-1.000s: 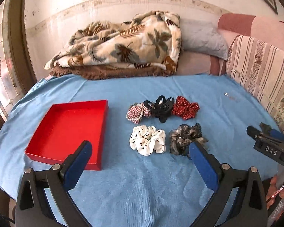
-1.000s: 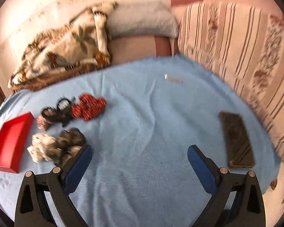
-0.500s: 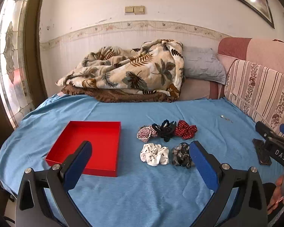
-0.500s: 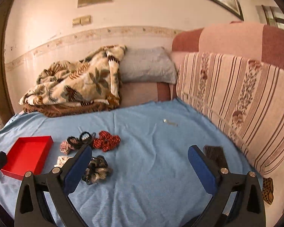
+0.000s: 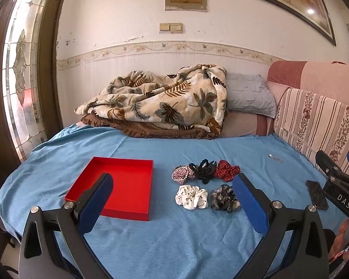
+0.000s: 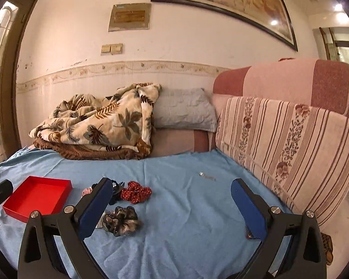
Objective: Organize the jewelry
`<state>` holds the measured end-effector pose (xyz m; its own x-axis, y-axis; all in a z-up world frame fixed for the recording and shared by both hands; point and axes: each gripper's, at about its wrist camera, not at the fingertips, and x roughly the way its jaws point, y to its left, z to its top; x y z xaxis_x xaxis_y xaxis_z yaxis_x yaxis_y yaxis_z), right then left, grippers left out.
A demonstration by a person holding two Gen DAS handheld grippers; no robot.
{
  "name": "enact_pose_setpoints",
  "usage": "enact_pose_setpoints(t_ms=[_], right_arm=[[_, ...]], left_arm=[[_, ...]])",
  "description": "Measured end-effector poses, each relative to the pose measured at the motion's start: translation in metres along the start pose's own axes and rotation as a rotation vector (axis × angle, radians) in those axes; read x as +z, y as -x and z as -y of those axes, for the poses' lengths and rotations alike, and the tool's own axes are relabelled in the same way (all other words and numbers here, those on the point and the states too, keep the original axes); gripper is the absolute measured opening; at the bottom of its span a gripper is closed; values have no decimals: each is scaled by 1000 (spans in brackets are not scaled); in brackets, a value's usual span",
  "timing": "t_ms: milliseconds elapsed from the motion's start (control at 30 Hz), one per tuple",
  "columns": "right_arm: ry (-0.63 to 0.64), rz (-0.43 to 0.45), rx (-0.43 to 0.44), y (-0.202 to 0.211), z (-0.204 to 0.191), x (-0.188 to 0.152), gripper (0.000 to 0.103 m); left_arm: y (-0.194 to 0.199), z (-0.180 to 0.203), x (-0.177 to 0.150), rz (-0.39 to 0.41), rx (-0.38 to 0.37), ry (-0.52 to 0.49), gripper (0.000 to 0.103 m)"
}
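An empty red tray (image 5: 118, 187) (image 6: 38, 197) lies on the blue bedspread, left of a cluster of hair pieces. The cluster holds a red-white checked scrunchie (image 5: 181, 174), a black claw clip (image 5: 203, 171), a red dotted scrunchie (image 5: 226, 171) (image 6: 135, 191), a white dotted scrunchie (image 5: 191, 197) and a dark patterned scrunchie (image 5: 224, 198) (image 6: 121, 219). My left gripper (image 5: 172, 197) hovers open, well back from them, with nothing between its fingers. My right gripper (image 6: 171, 200) is also open and empty, to the right of the cluster. A small silver piece (image 5: 275, 157) (image 6: 206, 175) lies farther right.
A leaf-print blanket (image 5: 165, 100) on a brown one and a grey pillow (image 5: 249, 95) are piled at the back. A striped cushion (image 6: 288, 144) lines the right side. A dark phone (image 5: 317, 194) lies near the right edge of the bedspread (image 5: 174, 239).
Both grippers have pulled back and tilted up, so the hair pieces and tray look smaller and more wall shows. Nothing on the bed has moved.
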<state>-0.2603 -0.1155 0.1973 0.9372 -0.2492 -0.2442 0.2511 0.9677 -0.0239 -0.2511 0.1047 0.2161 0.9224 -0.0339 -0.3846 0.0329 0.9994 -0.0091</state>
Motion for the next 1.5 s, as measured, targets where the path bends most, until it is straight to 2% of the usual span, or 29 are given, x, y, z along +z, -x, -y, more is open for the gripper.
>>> enact_pose_setpoints(t_ms=[300,600,1000,1300,1500], right_arm=[[10,17,-2,7,-1,-4,103],[36,-7,15,-2,-5,-9,103],[51,-105,52,-38,-10,-25,103],[38,-167,54,-58,-11,-36,103],[33,-249,92,-78,-13,-48,103]], left_arm=[[5,0,-4,6,19,-6,102],[-10,4,-12,-40,22,-27,102],[-51,5,-24,-146,2,-27,102],[-75,7,-30,-192,-2,-45,102],[-92,-10,-28,-199,22,-77,102]])
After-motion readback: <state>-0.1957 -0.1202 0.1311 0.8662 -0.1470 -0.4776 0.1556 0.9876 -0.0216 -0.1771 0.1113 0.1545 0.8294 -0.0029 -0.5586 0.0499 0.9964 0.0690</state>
